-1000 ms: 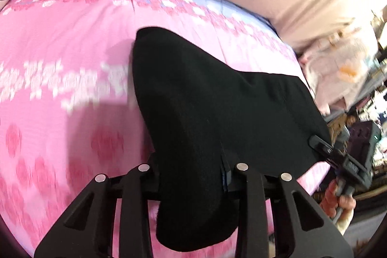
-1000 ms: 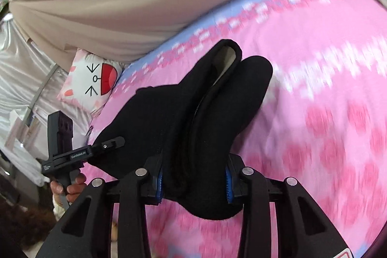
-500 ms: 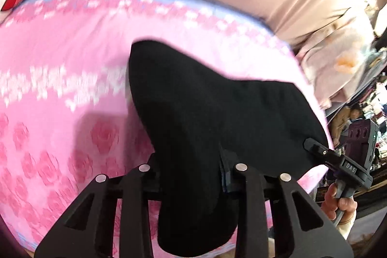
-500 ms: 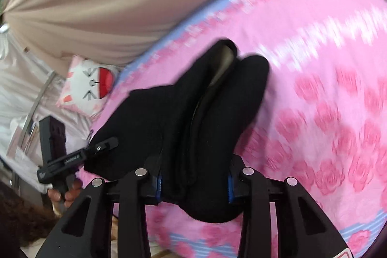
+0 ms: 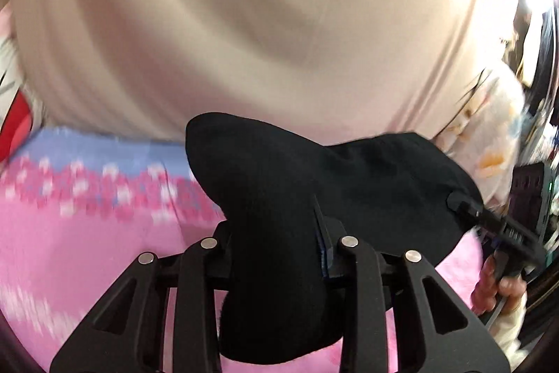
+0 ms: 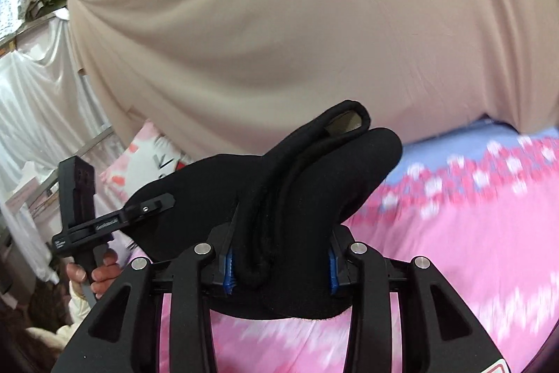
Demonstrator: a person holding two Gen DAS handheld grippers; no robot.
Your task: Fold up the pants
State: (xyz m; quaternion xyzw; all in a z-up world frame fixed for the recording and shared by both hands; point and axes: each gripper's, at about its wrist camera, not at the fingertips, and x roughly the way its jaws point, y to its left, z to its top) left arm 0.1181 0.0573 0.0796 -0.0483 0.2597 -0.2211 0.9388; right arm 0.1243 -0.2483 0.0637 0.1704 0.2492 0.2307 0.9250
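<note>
The black pants (image 5: 279, 198) have been lifted higher off the pink bed (image 5: 87, 240), at the frame's lower middle. They are pinched by the left claw (image 5: 276, 254) and by the right claw (image 6: 279, 263), whose jaws are opening slightly. A fold can be made next.

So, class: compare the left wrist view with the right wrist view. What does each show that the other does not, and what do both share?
Left wrist only: the left gripper clamped on the pants, and the right hand at the right edge.
Right wrist only: the right gripper, jaws opening with pants between them, a cat cushion, white drapes.
Both: black pants, pink bedspread, beige curtain.
</note>
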